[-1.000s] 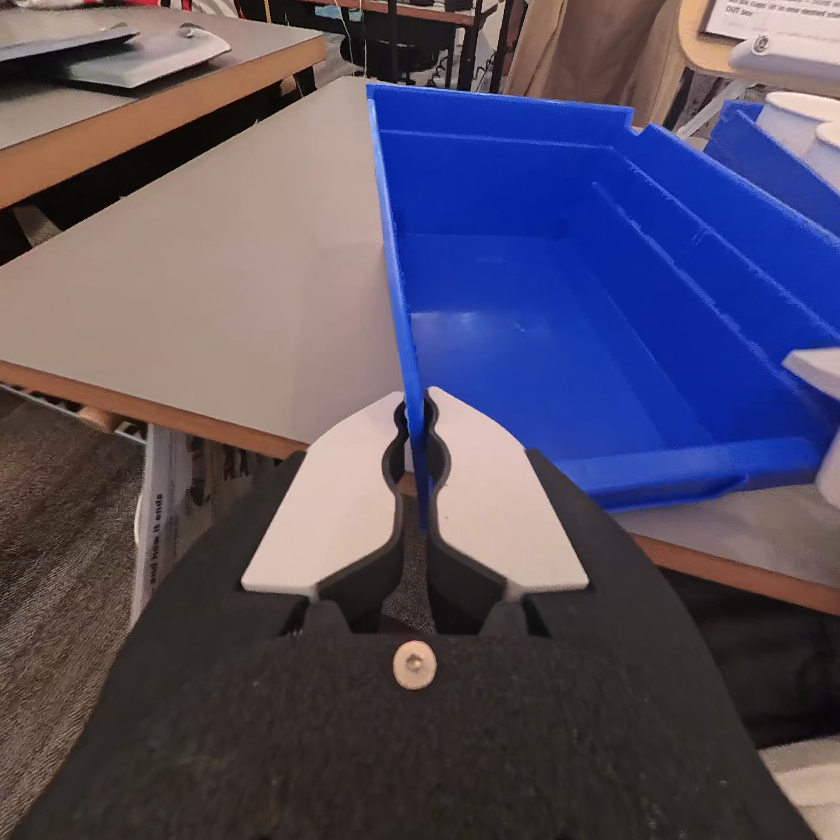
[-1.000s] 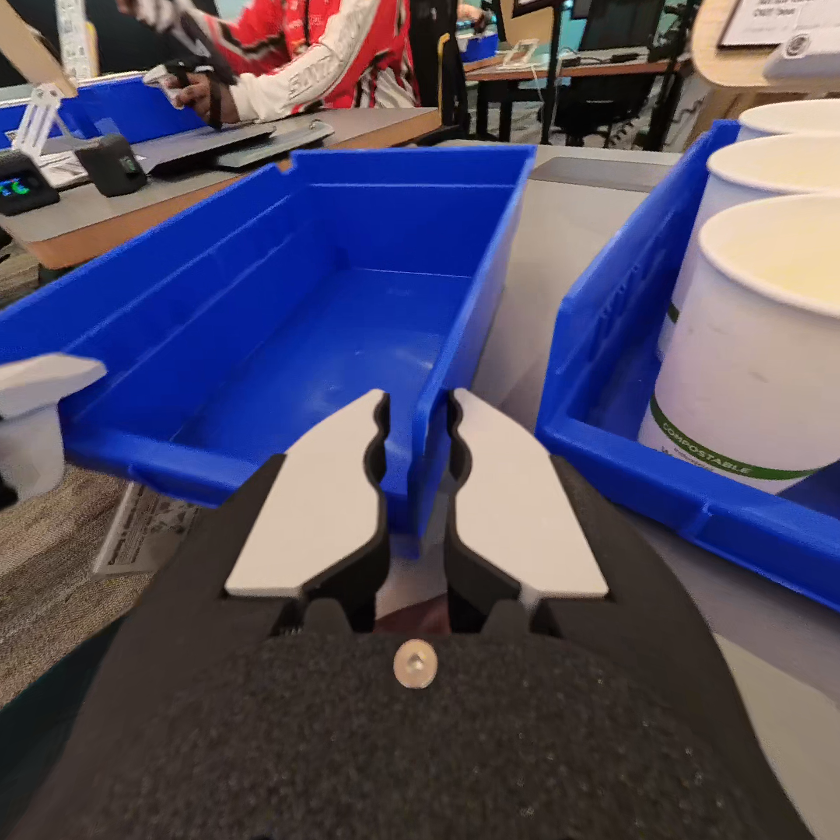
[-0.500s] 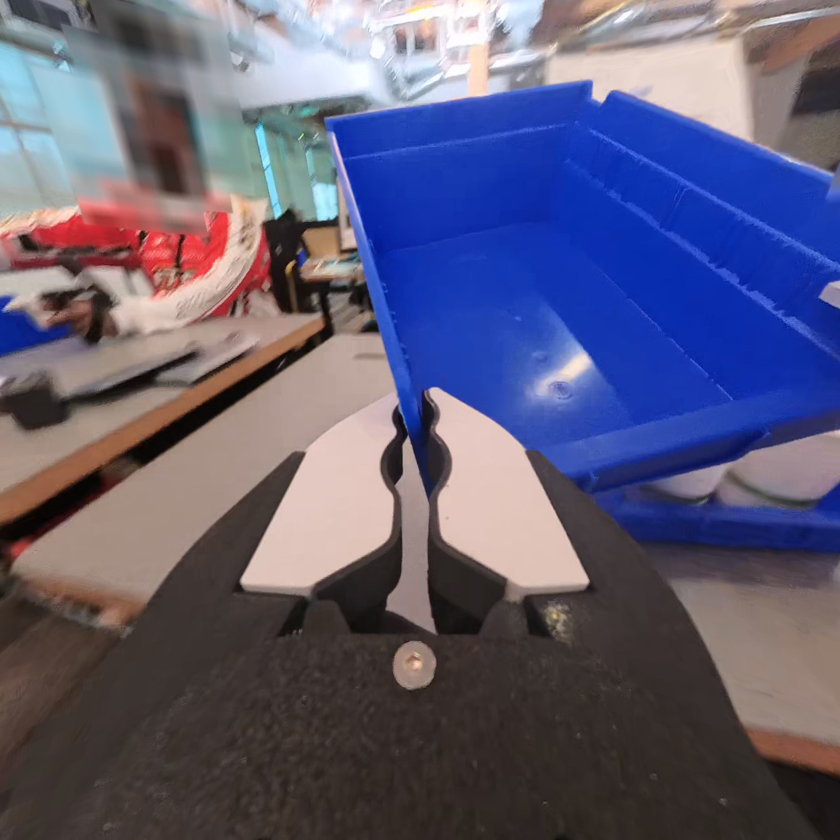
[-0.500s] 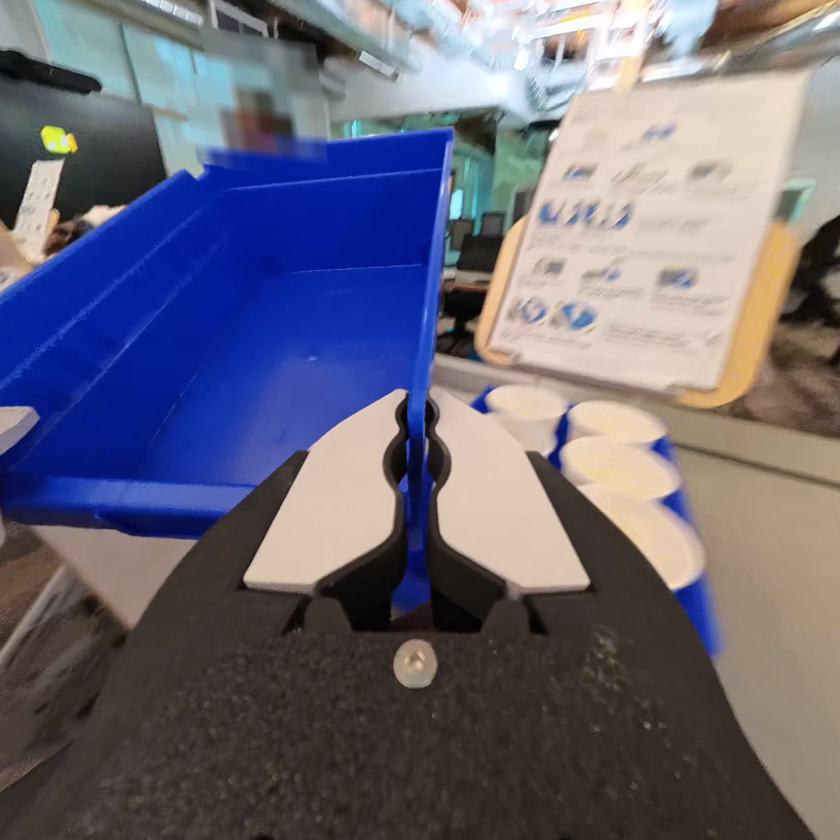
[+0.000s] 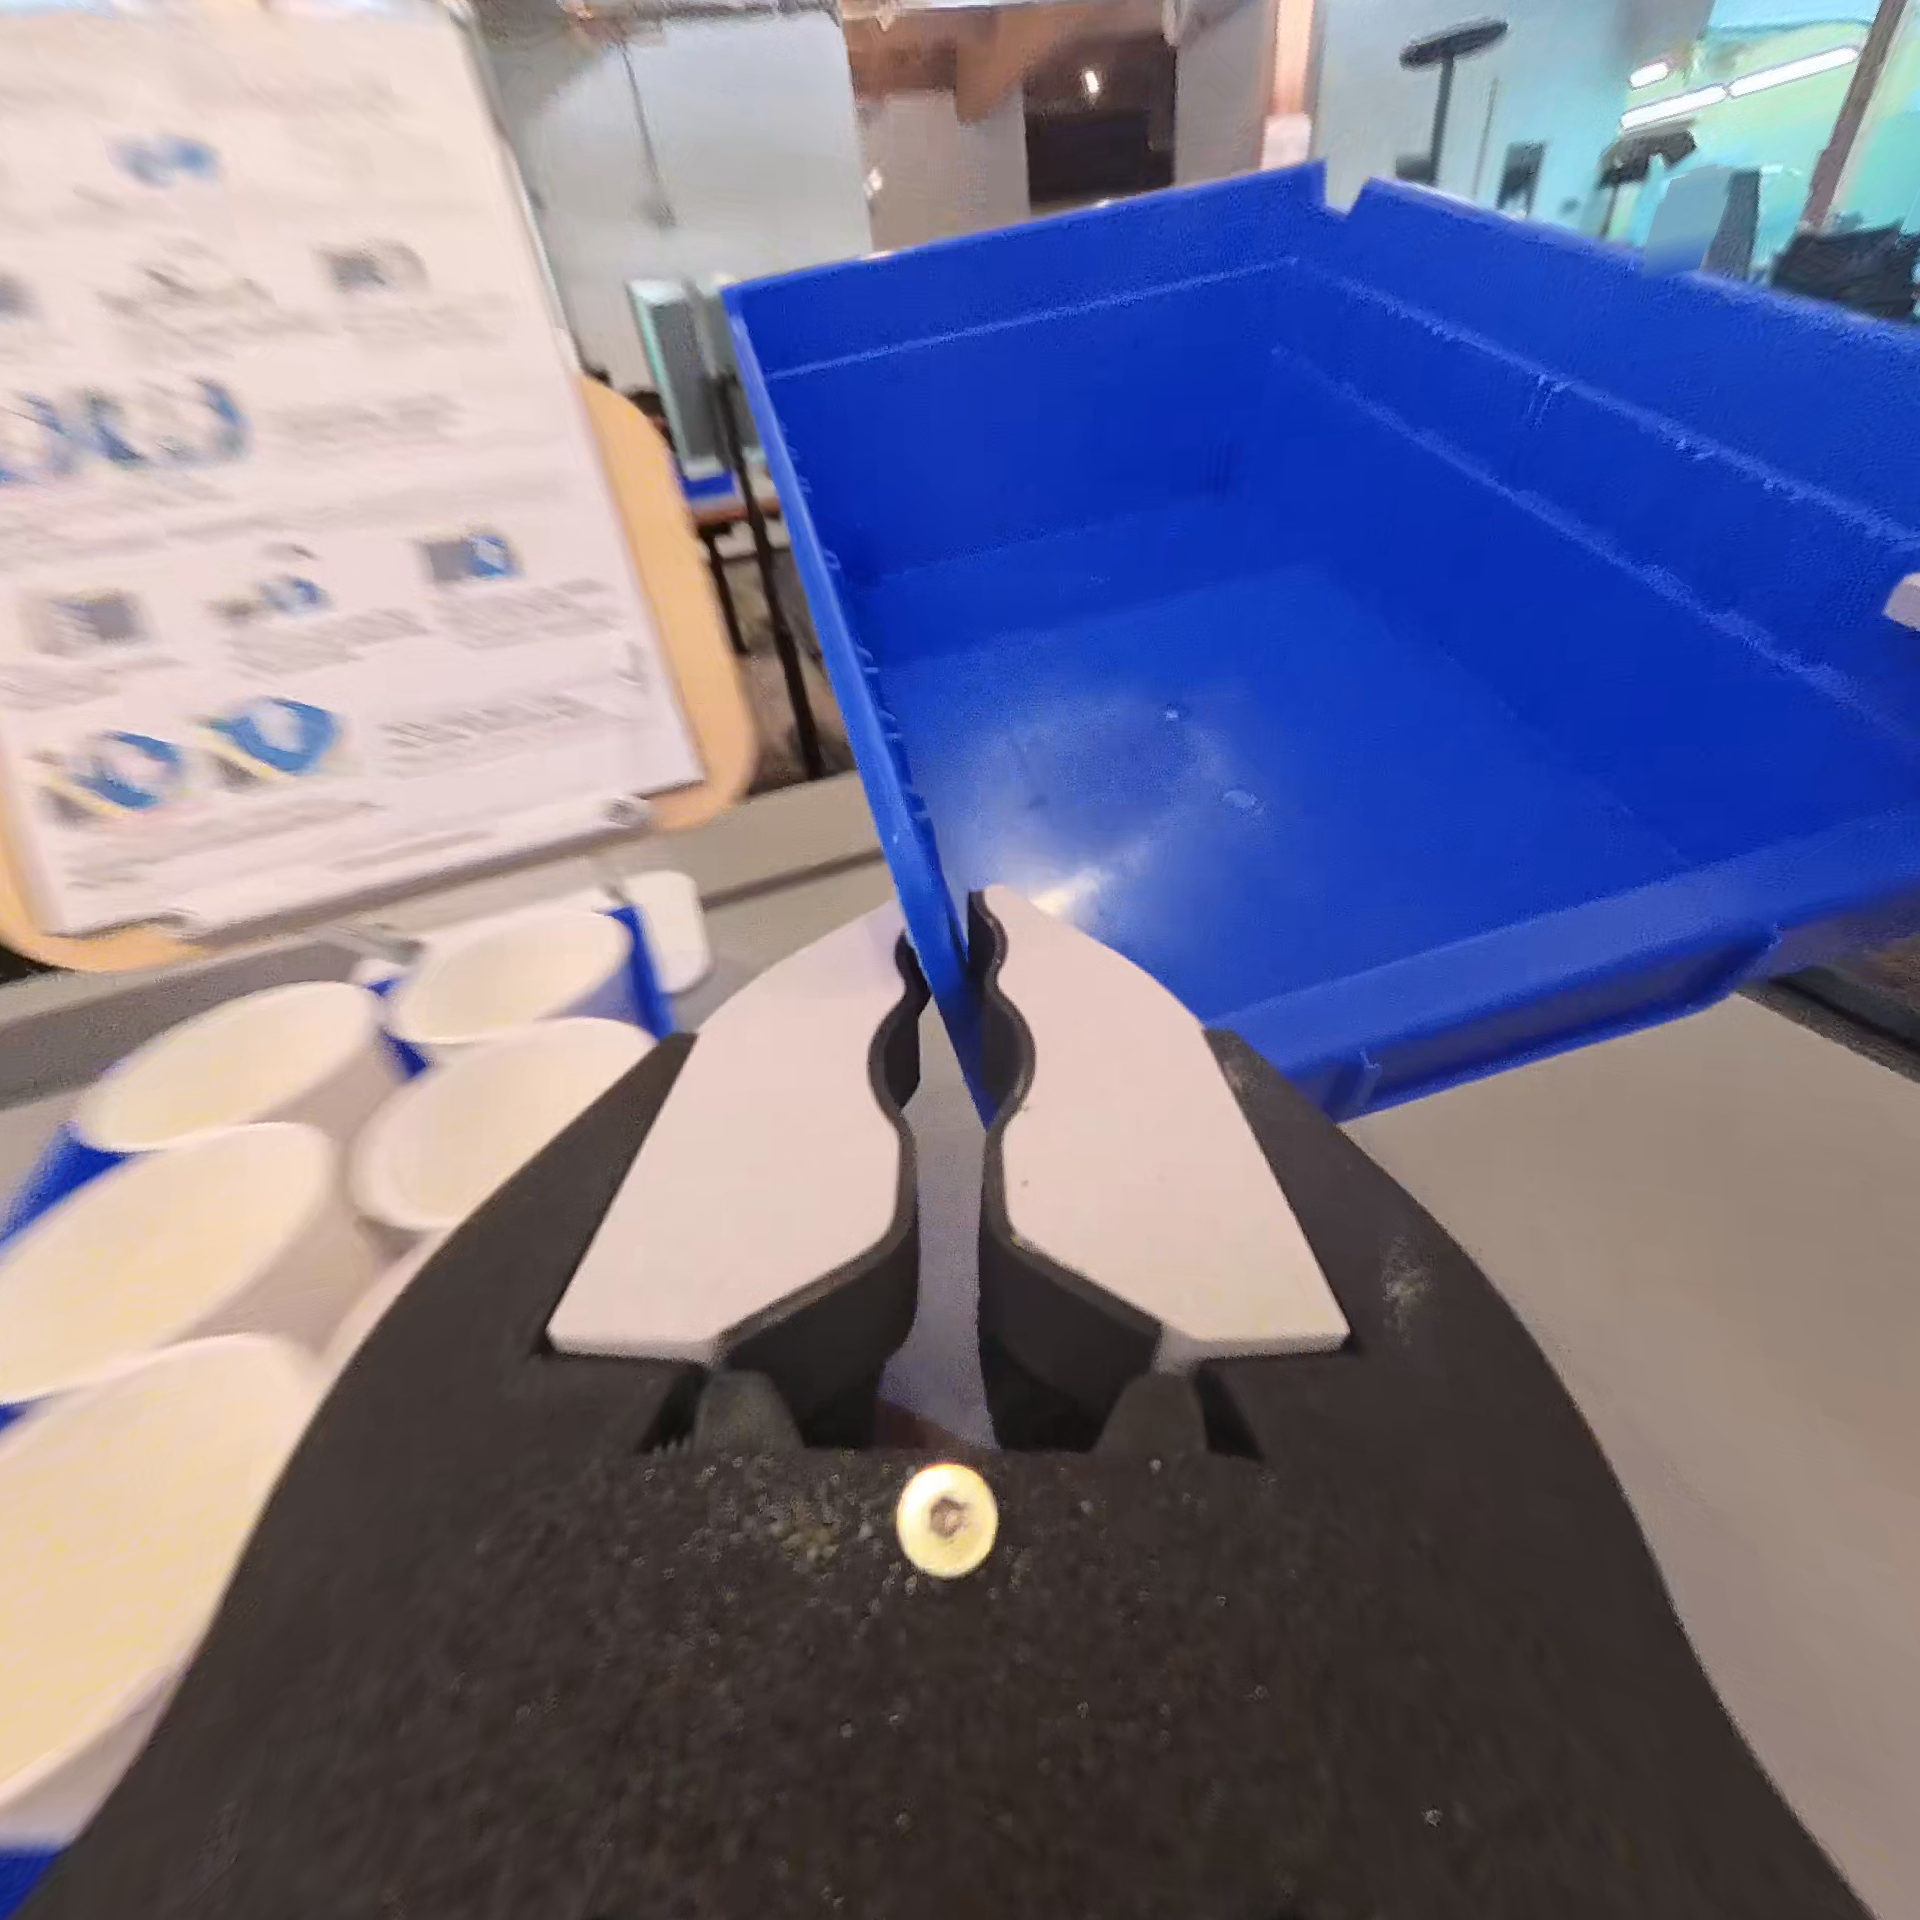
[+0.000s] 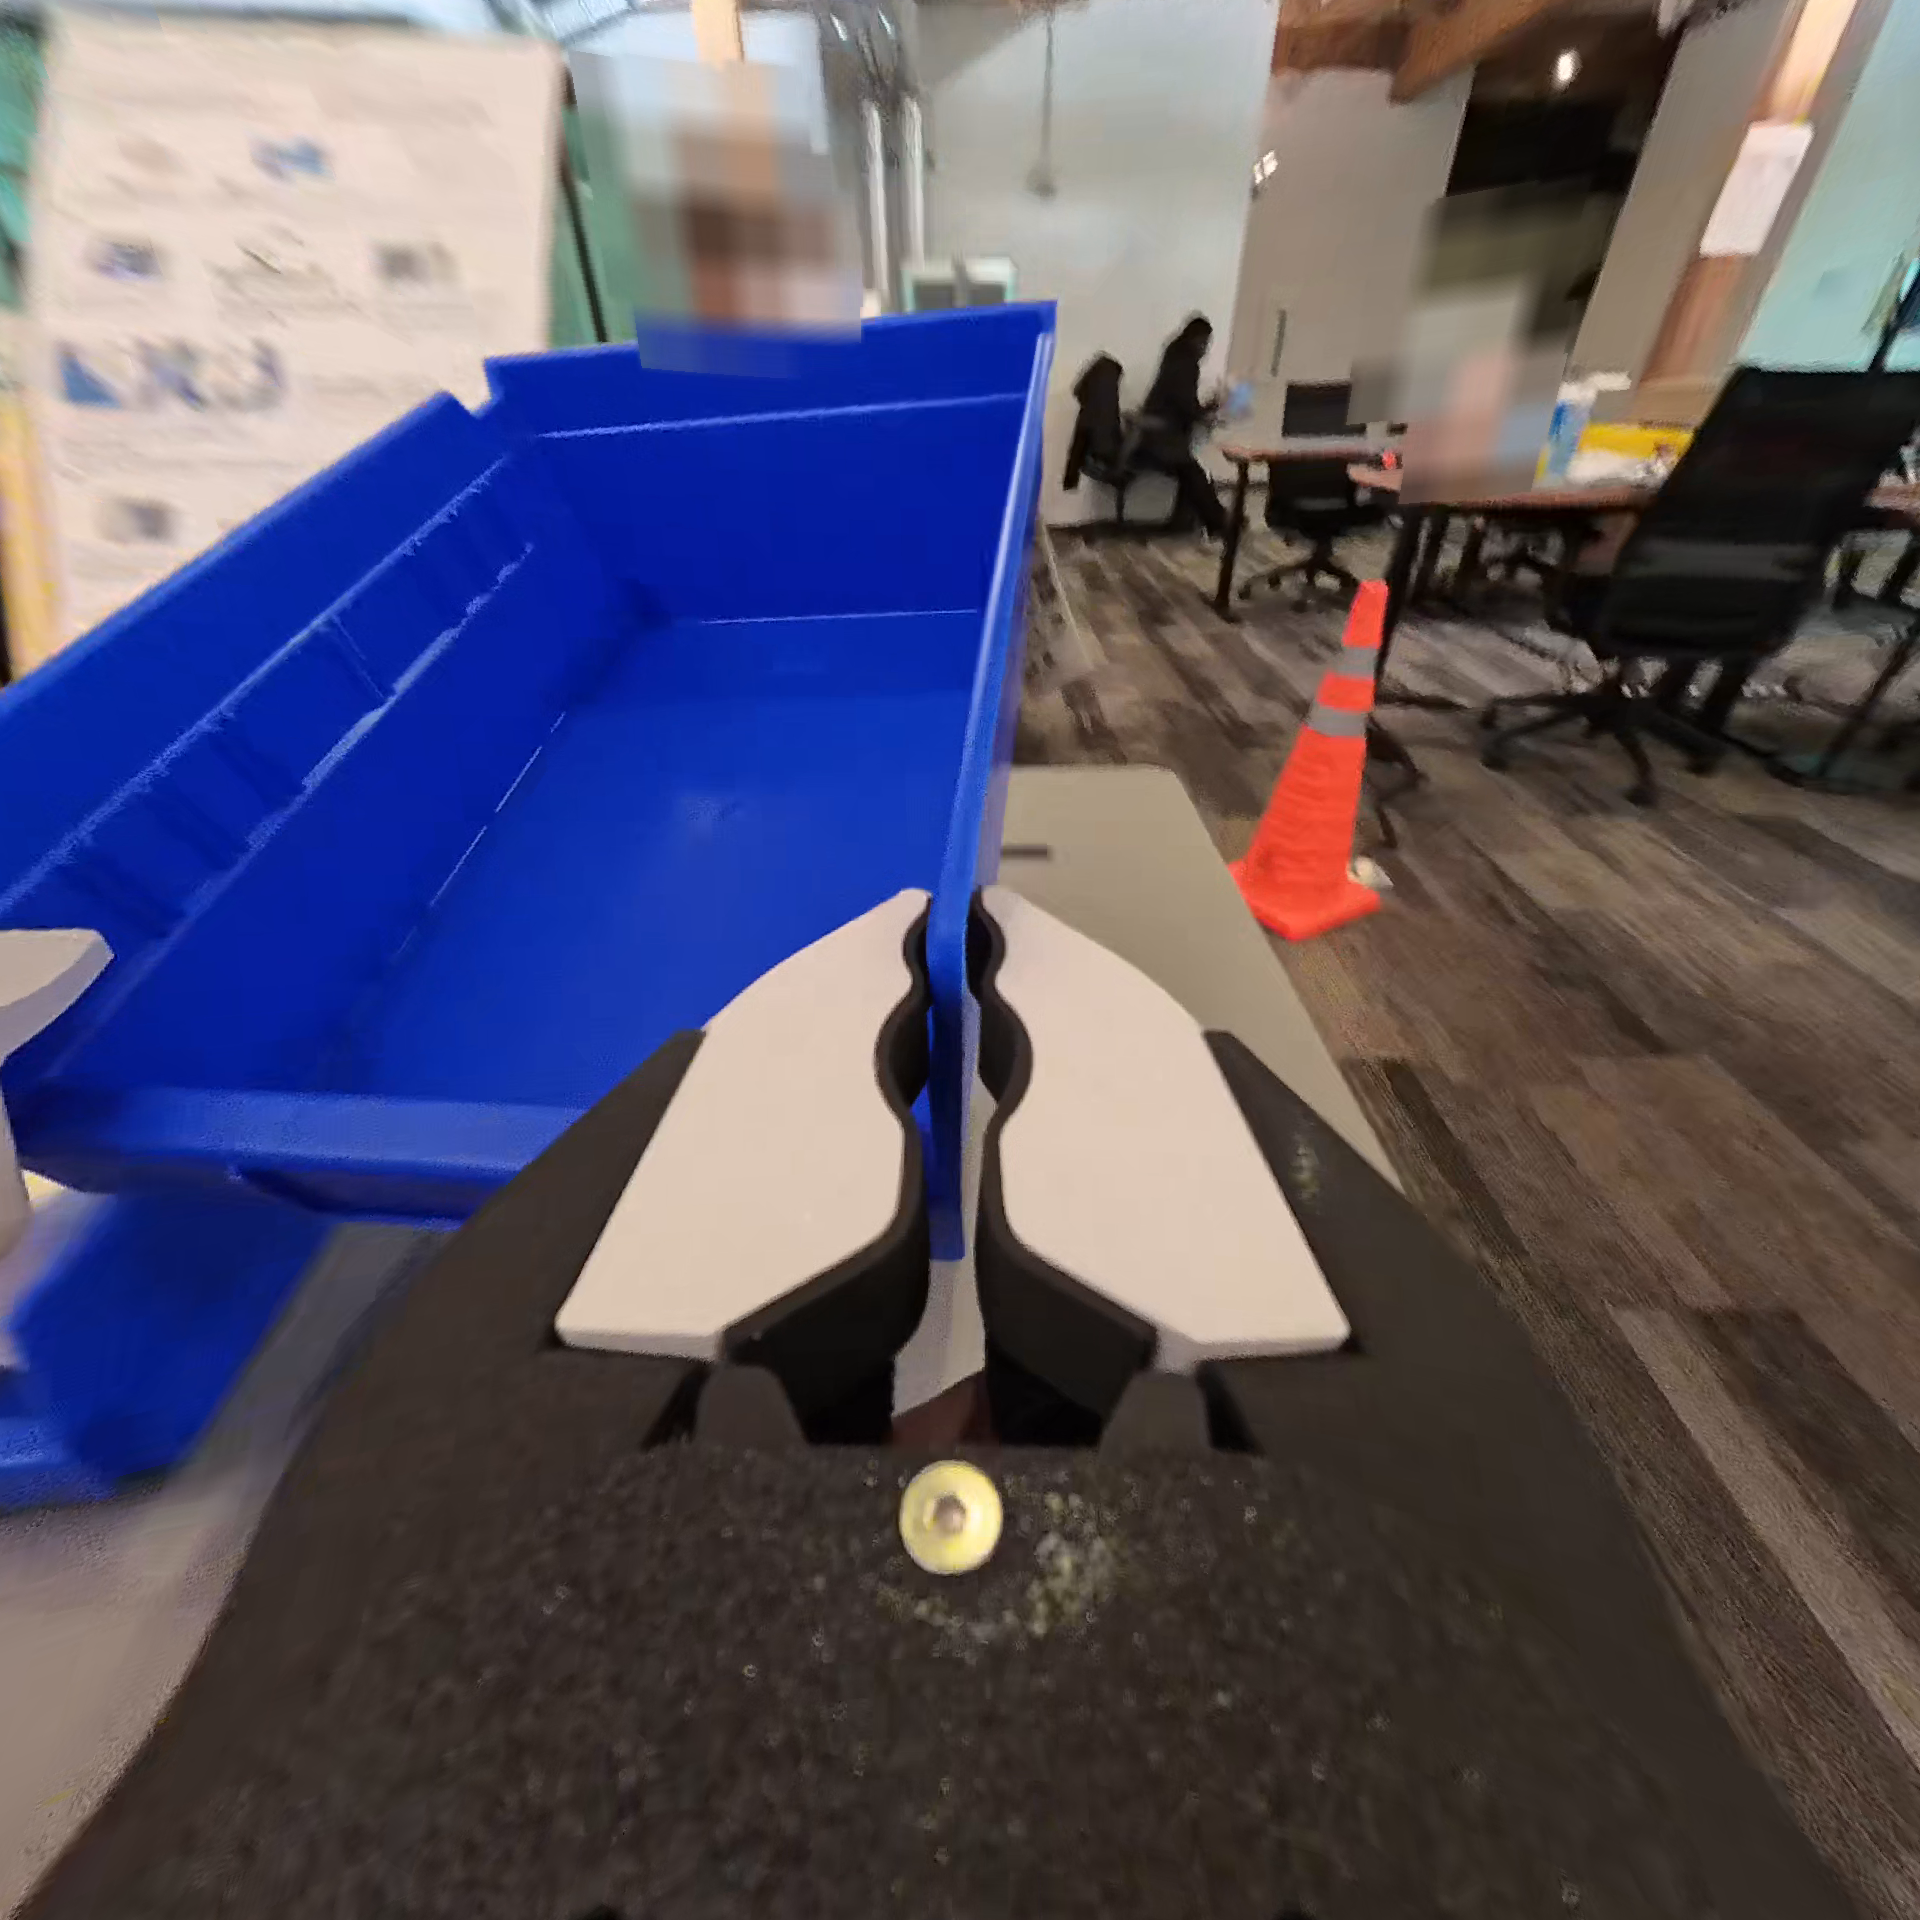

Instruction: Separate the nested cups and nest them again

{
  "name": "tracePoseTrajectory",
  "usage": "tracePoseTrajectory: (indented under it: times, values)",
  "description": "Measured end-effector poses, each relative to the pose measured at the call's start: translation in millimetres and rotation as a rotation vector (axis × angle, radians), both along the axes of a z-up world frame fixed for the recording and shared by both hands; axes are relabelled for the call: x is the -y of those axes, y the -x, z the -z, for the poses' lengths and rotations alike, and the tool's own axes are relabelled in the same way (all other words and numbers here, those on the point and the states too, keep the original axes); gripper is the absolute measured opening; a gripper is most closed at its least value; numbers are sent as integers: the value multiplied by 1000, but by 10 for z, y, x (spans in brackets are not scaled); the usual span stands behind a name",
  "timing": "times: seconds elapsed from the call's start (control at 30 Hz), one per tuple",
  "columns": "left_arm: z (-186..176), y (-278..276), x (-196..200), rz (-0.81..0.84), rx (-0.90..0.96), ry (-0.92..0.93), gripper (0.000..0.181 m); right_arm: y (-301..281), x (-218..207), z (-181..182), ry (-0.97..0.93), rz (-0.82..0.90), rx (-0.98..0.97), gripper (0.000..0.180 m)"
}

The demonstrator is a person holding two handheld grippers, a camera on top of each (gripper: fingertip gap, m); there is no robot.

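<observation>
Left gripper [image 5: 948,935]: both grey fingers were pressed onto the near end of the left side wall of an empty blue plastic bin [image 5: 1299,727], the thin wall passing between them. Right gripper [image 6: 951,930]: fingers likewise clamped on the near end of the same bin's right side wall [image 6: 623,831]. The bin was held tilted above the grey table [image 5: 1610,1299], open side toward the cameras, its interior bare. In the left wrist view a grey fingertip of the right gripper showed at the bin's far right edge; in the right wrist view a grey finger of the left gripper showed at the bin's left edge.

White paper cups [image 5: 208,1174] stood upright and separate, close together, in a second blue bin [image 5: 636,971] on the table, left of and below the raised bin. Behind them leaned a blurred white instruction sheet on a wooden board [image 5: 665,582]. To the right, on the wood-pattern floor, stood an orange traffic cone [image 6: 1320,769]; farther off were desks and black office chairs [image 6: 1714,561].
</observation>
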State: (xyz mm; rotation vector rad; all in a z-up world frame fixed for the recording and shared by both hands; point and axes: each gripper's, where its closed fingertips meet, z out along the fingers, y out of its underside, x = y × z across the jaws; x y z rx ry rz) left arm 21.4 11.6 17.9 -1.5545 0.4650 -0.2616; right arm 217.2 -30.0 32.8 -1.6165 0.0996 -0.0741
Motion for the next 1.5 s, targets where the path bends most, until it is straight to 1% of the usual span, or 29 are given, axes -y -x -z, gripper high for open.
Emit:
tracePoseTrajectory:
  times: [0.07, 0.17, 0.27, 0.37, 0.53, 0.67, 0.7, 0.77, 0.8, 0.83, 0.87, 0.9, 0.97, 1.03, 1.13, 1.2, 1.23, 1.3, 1.37, 1.43, 1.5]
  values:
    - [266, -404, -72, 15, 24, 72, 5, -371, -46, 284, 57, 17, -29, 4]
    - [637, -763, -130, -23, 36, 127, 4, -716, -166, 721, 118, 8, -84, 4]
    - [938, -938, -171, -39, 0, 183, 5, -879, -268, 1079, 179, -23, -148, 4]
    - [1159, -993, -256, -50, -25, 240, 5, -920, -379, 1314, 226, -47, -167, 4]
    - [1430, -955, -360, -75, -39, 289, 5, -887, -502, 1537, 274, -64, -133, 4]
    - [1460, -927, -352, -99, -50, 300, 7, -872, -535, 1581, 281, -59, -119, 4]
    - [1505, -960, -329, -74, -57, 334, 18, -873, -545, 1586, 276, -56, -113, 4]
    - [1543, -980, -269, -31, -36, 381, 30, -872, -542, 1582, 260, -55, -111, 4]
    - [1560, -963, -231, -12, -33, 404, 38, -882, -521, 1577, 257, -44, -107, 6]
    - [1573, -924, -183, 7, -37, 424, 43, -919, -478, 1567, 260, -14, -90, 14]
    - [1566, -854, -124, 25, -34, 433, 43, -949, -408, 1547, 267, 16, -68, 21]
    - [1544, -767, -40, 51, -28, 441, 45, -937, -319, 1499, 265, 26, -48, 24]
    - [1437, -525, 168, 99, -33, 426, 46, -853, -131, 1297, 221, 54, -8, 25]
    - [1232, -192, 392, 135, -35, 365, 45, -616, 28, 1069, 181, 68, 12, 25]
    - [862, 537, 612, 107, -36, 259, 43, 204, 157, 801, 92, -88, 6, 25]
    - [650, 1171, 640, 15, -26, 184, 43, 912, 237, 749, 54, -244, -46, 26]
    - [586, 1500, 626, -43, -16, 156, 43, 1258, 276, 781, 51, -309, -69, 26]
    - [597, 2088, 545, -158, -2, 144, 44, 1888, 322, 937, 74, -402, -106, 27]
    - [777, 2464, 437, -220, 19, 204, 46, 2345, 297, 1123, 125, -435, -71, 32]
    - [971, 2648, 313, -255, 31, 252, 48, 2531, 196, 1226, 141, -381, 1, 33]
    - [1115, 2735, 168, -292, 19, 268, 48, 2543, 48, 1297, 146, -301, 20, 31]
